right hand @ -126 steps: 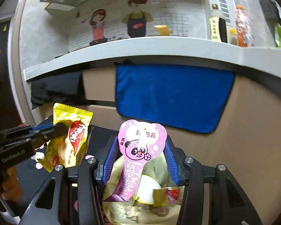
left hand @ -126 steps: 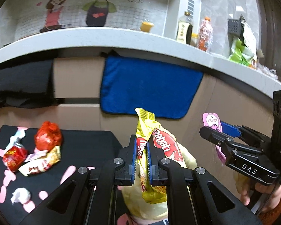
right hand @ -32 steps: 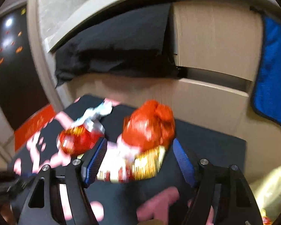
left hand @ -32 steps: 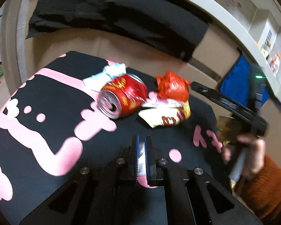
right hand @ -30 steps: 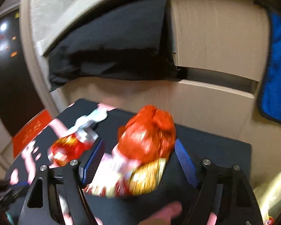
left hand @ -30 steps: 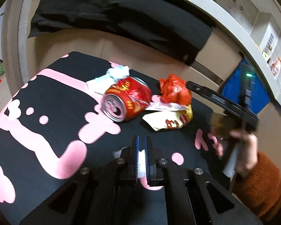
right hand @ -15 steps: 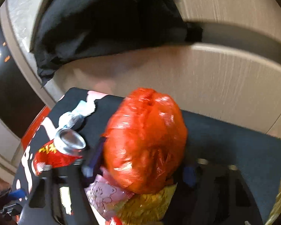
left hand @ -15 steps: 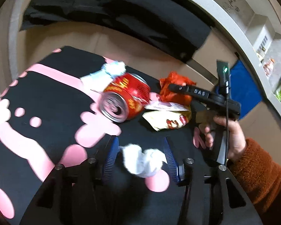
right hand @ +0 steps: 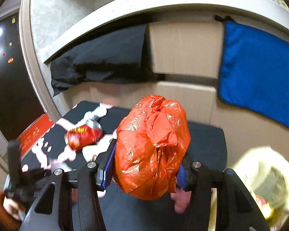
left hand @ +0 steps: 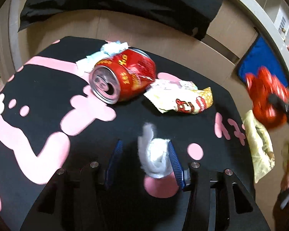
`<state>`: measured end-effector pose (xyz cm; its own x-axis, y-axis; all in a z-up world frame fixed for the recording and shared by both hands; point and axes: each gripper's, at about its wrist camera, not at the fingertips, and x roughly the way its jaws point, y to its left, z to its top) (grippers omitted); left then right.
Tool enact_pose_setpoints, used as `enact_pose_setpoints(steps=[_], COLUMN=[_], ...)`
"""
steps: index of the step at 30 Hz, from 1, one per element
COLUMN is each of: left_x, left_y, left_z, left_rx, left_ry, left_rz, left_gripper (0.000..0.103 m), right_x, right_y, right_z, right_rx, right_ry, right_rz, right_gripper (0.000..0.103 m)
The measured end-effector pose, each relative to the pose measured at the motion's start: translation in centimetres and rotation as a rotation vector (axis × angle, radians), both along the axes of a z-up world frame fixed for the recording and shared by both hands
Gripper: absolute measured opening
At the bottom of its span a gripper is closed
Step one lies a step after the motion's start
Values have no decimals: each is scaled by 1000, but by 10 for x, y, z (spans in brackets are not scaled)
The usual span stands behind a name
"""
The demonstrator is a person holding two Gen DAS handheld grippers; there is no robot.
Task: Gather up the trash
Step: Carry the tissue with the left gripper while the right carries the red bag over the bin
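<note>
Left wrist — can [left hand: 123,78], wrapper [left hand: 180,100] beyond tissue [left hand: 154,155]

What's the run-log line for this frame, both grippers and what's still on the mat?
left gripper: closing, white tissue wad between pads | right gripper: closing on red plastic ball | left on mat: red can, snack wrapper

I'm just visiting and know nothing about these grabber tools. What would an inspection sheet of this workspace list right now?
Surface: black mat with pink shapes.
Job's things: red drink can lying on its side; crumpled white paper behind it; flattened snack wrapper beside it; white tissue wad; red plastic bag; yellowish trash bag off the mat's edge.
Clutter: nothing seen.
Grippers: left gripper closing, tissue wad between its jaws, against one pad only; right gripper closing on the red plastic bag.
Cables: nothing seen.
Surroundings: black cloth and blue towel hanging on the cabinet front.
</note>
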<state>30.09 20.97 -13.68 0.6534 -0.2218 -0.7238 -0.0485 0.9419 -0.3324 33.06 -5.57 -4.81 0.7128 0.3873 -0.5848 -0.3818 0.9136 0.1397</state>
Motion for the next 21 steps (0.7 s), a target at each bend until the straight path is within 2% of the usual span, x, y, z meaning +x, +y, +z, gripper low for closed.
enact_pose_setpoints(steps=[1, 2, 3, 5, 12, 21], left_x=[-2, -4, -8, -16, -52, -76], left_y=[-3, -6, -8, -12, -19, -48], left_z=[0, 1, 3, 8, 45, 102], left_rx=[-3, 1, 11, 19, 5, 28], left_ry=[-10, -26, -41, -58, -140, -233], left_rz=[-9, -13, -10, 1, 18, 1], left_gripper=[43, 29, 21, 17, 13, 13], right_x=[-10, -15, -23, -35, -71, -100], right_y=[-7, -8, -12, -17, -23, -45], right_z=[-3, -5, -9, -16, -14, 17], right_rx=[3, 4, 7, 16, 27, 52], right_ry=[9, 15, 24, 39, 13, -70], right_rz=[-5, -7, -11, -15, 7, 20], right_gripper=[50, 50, 50, 50, 50, 50])
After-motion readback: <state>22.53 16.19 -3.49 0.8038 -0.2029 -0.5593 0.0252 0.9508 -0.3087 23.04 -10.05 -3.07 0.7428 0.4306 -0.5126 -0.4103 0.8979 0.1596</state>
